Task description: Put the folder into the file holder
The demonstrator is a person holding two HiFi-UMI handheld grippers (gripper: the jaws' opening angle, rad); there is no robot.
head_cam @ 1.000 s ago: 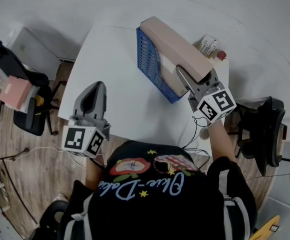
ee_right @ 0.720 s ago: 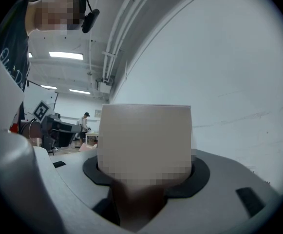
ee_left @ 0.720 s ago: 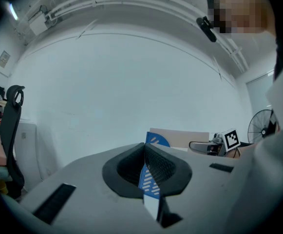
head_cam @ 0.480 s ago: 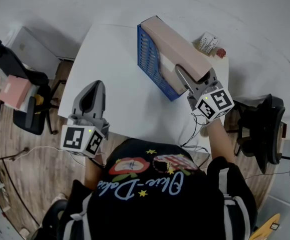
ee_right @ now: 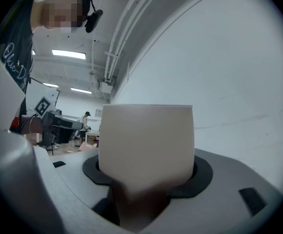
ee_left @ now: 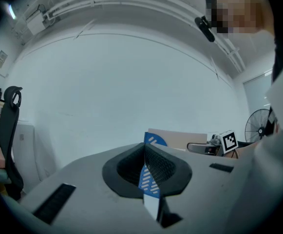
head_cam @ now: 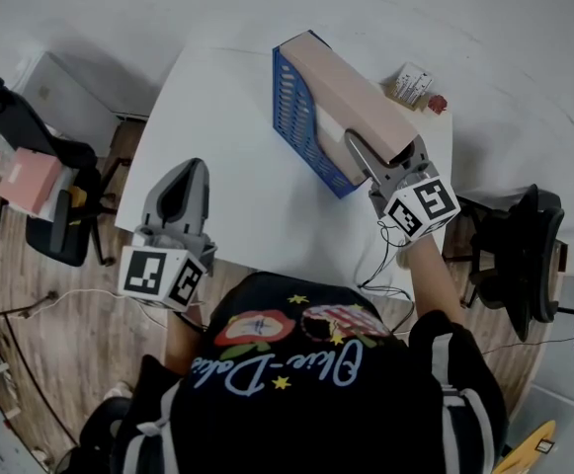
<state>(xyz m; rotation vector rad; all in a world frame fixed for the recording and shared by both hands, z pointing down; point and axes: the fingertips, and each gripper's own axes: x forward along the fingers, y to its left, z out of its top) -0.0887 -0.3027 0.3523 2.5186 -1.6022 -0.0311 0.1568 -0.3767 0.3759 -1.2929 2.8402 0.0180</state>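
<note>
While the beige folder leans slanted in the blue file holder at upper centre, your right claw pinches its near end. Ease it down squarely between the walls before releasing. Your left claw, at lower left, is pressed together and empty.

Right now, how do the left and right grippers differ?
The right gripper is clamped on the beige folder, which leans in the blue file holder; the left gripper is shut on nothing. The right gripper is at the holder; the left gripper hangs at the table's near left edge, apart from the holder. Both are grey and point forward over the table.
</note>
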